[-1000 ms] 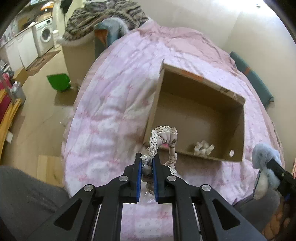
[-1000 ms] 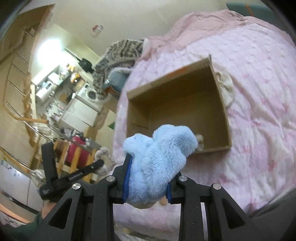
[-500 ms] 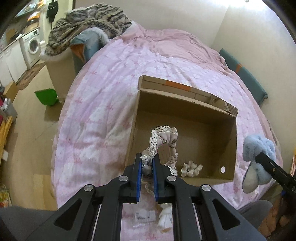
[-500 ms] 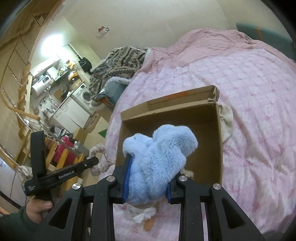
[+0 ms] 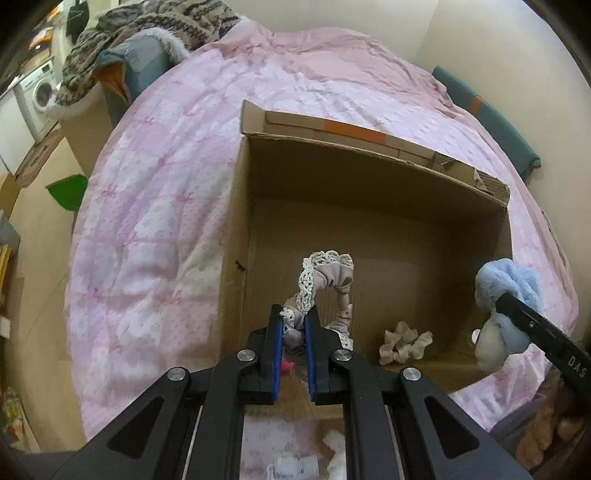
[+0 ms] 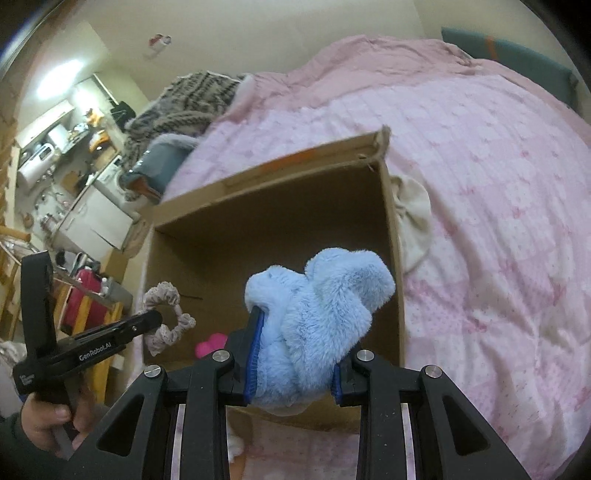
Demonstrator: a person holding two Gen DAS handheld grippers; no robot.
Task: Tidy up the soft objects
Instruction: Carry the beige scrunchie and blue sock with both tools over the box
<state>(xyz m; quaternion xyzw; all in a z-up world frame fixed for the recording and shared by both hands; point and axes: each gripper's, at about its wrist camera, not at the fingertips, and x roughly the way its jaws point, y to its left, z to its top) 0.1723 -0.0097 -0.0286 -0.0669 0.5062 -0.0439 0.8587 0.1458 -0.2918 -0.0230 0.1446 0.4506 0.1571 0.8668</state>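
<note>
An open cardboard box [image 5: 373,155] lies on a pink bed; it also shows in the right wrist view [image 6: 273,173]. My left gripper [image 5: 294,317] is shut on a beige lace-trimmed scrunchie [image 5: 327,275] and holds it over the box's near left part. My right gripper [image 6: 293,321] is shut on a fluffy light-blue plush [image 6: 317,295], held over the box's near right corner; the plush also shows in the left wrist view [image 5: 508,284]. Inside the box lie a cream scrunchie [image 5: 404,341] and a pink item [image 6: 210,343]. The left gripper's scrunchie shows in the right wrist view [image 6: 164,317].
A pink quilt [image 5: 155,206] covers the bed. A cream cloth [image 6: 413,218] lies against the box's right wall. Small white items [image 5: 332,454] lie on the quilt below my left gripper. A patterned blanket pile [image 5: 147,29] sits at the bed's far left. A green bin [image 5: 66,190] stands on the floor.
Both grippers have moved forward over the box with their objects still held. The box now looks larger and closer in both views.
</note>
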